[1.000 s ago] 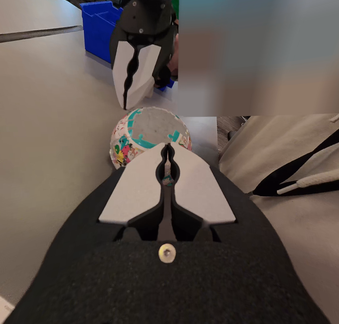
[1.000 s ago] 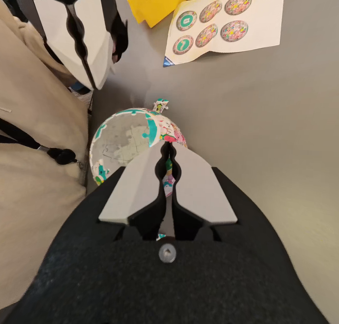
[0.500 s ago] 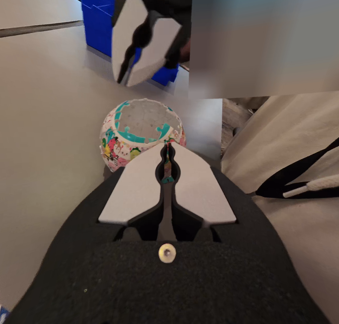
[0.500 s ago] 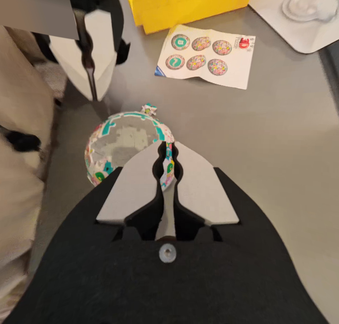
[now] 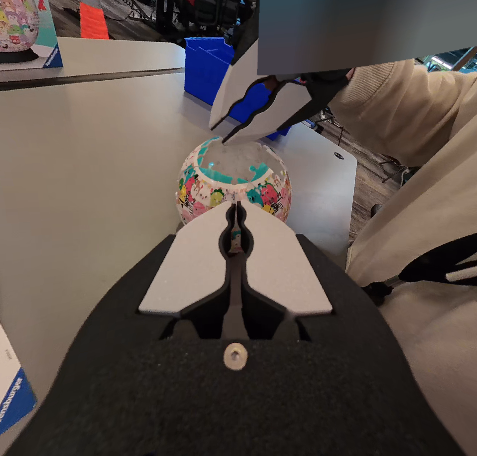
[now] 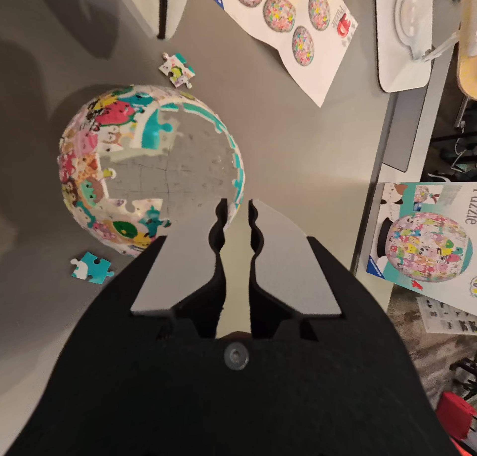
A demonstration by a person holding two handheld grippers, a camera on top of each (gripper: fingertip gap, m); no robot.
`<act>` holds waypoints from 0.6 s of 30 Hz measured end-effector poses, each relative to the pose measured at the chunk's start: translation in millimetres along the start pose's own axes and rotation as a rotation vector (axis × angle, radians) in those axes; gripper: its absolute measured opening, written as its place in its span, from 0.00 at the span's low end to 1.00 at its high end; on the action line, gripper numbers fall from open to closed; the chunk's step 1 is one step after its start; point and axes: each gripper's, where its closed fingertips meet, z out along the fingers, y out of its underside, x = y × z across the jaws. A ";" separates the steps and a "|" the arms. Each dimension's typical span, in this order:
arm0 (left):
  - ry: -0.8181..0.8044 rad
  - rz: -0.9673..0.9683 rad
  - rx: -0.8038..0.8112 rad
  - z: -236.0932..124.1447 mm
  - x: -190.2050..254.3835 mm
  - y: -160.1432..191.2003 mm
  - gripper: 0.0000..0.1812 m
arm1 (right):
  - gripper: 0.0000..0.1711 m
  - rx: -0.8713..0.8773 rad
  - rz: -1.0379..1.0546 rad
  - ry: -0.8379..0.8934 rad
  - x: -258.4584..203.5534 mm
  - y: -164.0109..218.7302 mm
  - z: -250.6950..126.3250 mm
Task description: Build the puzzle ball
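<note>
- Left gripper [image 5: 235,204] is clenched on a puzzle piece [image 5: 235,239] that shows in the slot between its fingers; its tips sit just at the near side of the puzzle ball [image 5: 233,185].
- Right gripper [image 6: 237,201] is released, a clear gap between its fingers and nothing in it; in the left wrist view it hangs at 12 o'clock over the ball with one fingertip [image 5: 225,140] at the ball's far rim, though contact cannot be told.
- Puzzle ball rests on the grey surface [image 5: 90,159], partly built: colourful cartoon pieces wrap its sides, and a wide opening edged in teal shows the pale inside.
- In the right wrist view, a loose multicoloured piece [image 6: 177,69] lies just beyond the ball at 12 o'clock, and a teal loose piece [image 6: 91,268] lies beside it at 7 o'clock.
- An instruction sheet [image 6: 284,22] lies at 1 o'clock, well apart from the ball; the puzzle box [image 6: 426,234] is at 3 o'clock.
- A blue bin [image 5: 206,69] stands behind the ball in the left wrist view.
</note>
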 end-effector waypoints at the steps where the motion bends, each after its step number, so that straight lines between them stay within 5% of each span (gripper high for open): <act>1: -0.006 0.008 0.001 -1.2 0.2 0.1 0.00 | 0.08 -0.008 -0.011 0.001 -0.5 0.4 1.3; 18: -0.018 0.049 -0.005 -9.8 3.4 1.3 0.00 | 0.05 -0.042 -0.055 0.028 -1.7 -0.4 6.4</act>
